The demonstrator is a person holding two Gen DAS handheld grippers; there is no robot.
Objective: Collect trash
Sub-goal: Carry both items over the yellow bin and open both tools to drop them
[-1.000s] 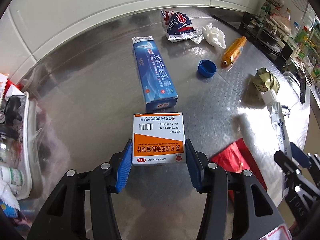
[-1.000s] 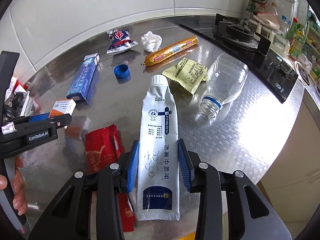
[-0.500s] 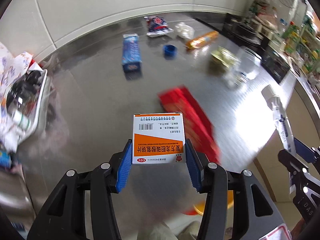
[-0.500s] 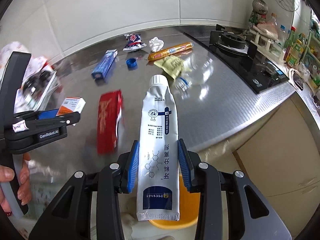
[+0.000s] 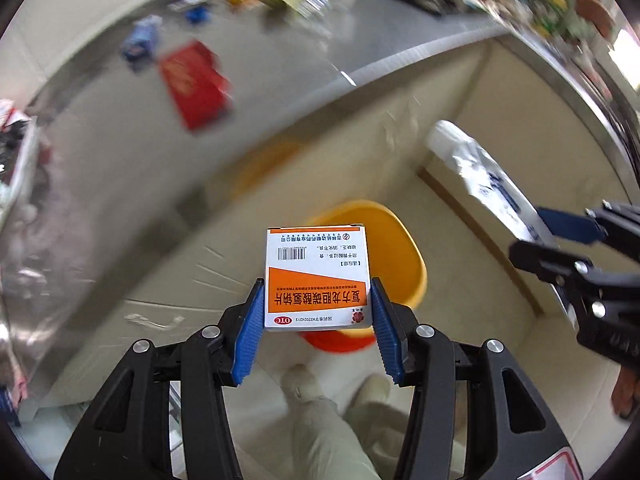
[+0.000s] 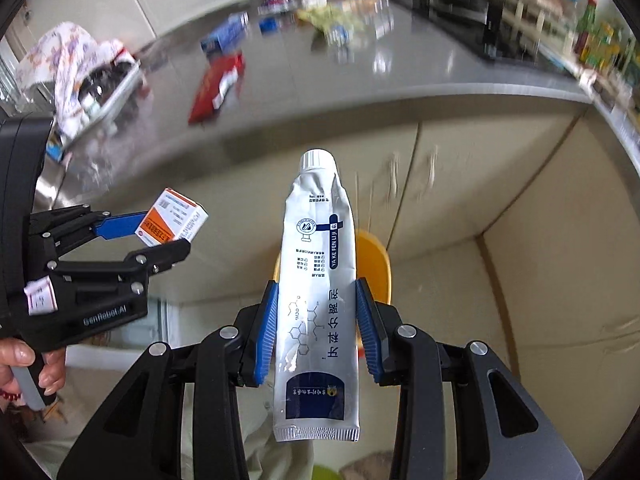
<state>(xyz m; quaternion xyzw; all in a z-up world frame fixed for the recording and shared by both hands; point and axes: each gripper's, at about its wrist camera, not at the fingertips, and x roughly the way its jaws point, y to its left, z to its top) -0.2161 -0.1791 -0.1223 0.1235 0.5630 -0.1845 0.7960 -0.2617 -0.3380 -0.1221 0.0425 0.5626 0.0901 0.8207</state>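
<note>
My left gripper (image 5: 318,312) is shut on a white and orange medicine box (image 5: 318,276), which hangs over a yellow-orange bin (image 5: 394,248) on the floor. My right gripper (image 6: 316,320) is shut on a silver-white ointment tube (image 6: 318,272), cap pointing away, above the same bin (image 6: 372,256). In the right wrist view the left gripper (image 6: 160,236) with the box (image 6: 172,222) sits at the left. In the left wrist view the tube (image 5: 480,176) and the right gripper (image 5: 560,232) show at the right.
The steel counter (image 6: 400,76) lies behind, with a red packet (image 5: 196,84), a blue box (image 5: 140,40), a blue cap and wrappers on it. A tray with a cloth (image 6: 80,72) sits at its left end. Beige cabinet doors (image 6: 460,184) stand below. My trouser legs show beneath.
Both grippers have swung off the counter and down in front of the cabinets, over the bin. The box and the tube stay clamped as before.
</note>
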